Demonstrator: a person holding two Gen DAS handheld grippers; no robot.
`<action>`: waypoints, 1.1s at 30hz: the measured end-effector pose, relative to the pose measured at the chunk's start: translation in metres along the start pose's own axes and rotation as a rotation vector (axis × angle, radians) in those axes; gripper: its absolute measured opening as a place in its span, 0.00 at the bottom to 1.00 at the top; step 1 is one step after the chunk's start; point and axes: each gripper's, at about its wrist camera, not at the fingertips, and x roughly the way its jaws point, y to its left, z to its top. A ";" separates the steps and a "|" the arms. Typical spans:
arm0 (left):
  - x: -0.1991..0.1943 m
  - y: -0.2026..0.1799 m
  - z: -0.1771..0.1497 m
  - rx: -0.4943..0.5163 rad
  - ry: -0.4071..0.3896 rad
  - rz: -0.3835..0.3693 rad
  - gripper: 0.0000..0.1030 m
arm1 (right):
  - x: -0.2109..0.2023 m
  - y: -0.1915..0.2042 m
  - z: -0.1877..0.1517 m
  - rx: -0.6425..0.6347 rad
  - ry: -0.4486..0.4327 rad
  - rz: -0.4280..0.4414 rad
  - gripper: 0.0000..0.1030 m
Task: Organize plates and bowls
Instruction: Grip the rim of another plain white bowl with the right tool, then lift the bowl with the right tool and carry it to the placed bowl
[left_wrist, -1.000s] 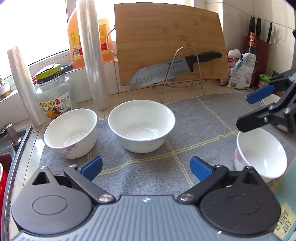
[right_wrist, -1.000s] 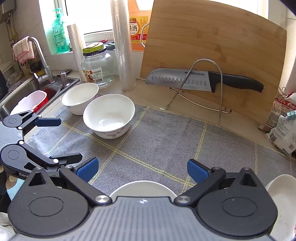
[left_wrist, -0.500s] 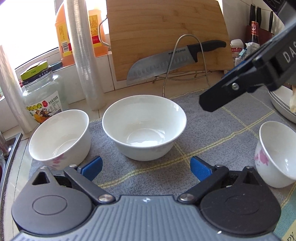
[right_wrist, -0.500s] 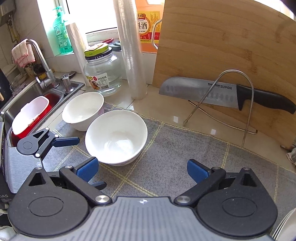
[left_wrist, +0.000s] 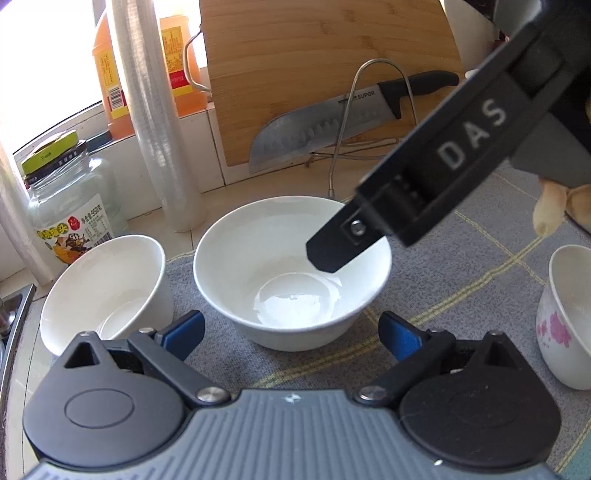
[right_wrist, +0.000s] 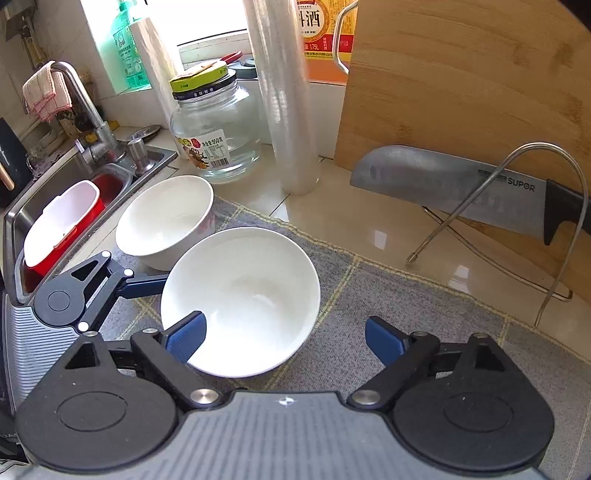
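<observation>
The big white bowl (right_wrist: 240, 299) sits on the gray mat (right_wrist: 388, 295) on the worktop, with a smaller bowl (right_wrist: 166, 218) just beside it. The right hand-held gripper (right_wrist: 284, 338) is closing, one blue finger (right_wrist: 186, 338) over the big bowl's rim, not pressing it. The left hand-held gripper (left_wrist: 291, 334) is open and holds nothing.

Saw open grey mat (right_wrist: 388, 295) to the right of the large bowl (right_wrist: 240, 295), bare as far as the knife rack (right_wrist: 498, 206) and cutting board (right_wrist: 461, 74). Found the left side crowded: small bowl (right_wrist: 164, 218) just beside the large one, jar (right_wrist: 214, 125) and film roll (right_wrist: 284, 92) behind, sink (right_wrist: 22, 210) beyond. Noted the right claw (right_wrist: 284, 336) closing astride the large bowl's near rim, the left claw (left_wrist: 291, 332) near.
</observation>
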 end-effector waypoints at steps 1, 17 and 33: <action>0.001 0.000 0.001 0.007 -0.002 0.000 0.96 | 0.003 -0.001 0.001 0.002 0.002 0.002 0.88; 0.002 0.007 0.003 -0.016 0.000 -0.032 0.82 | 0.028 0.000 0.010 0.001 0.032 0.056 0.69; -0.007 0.007 0.005 -0.018 -0.007 -0.008 0.82 | 0.027 0.001 0.012 0.005 0.021 0.084 0.66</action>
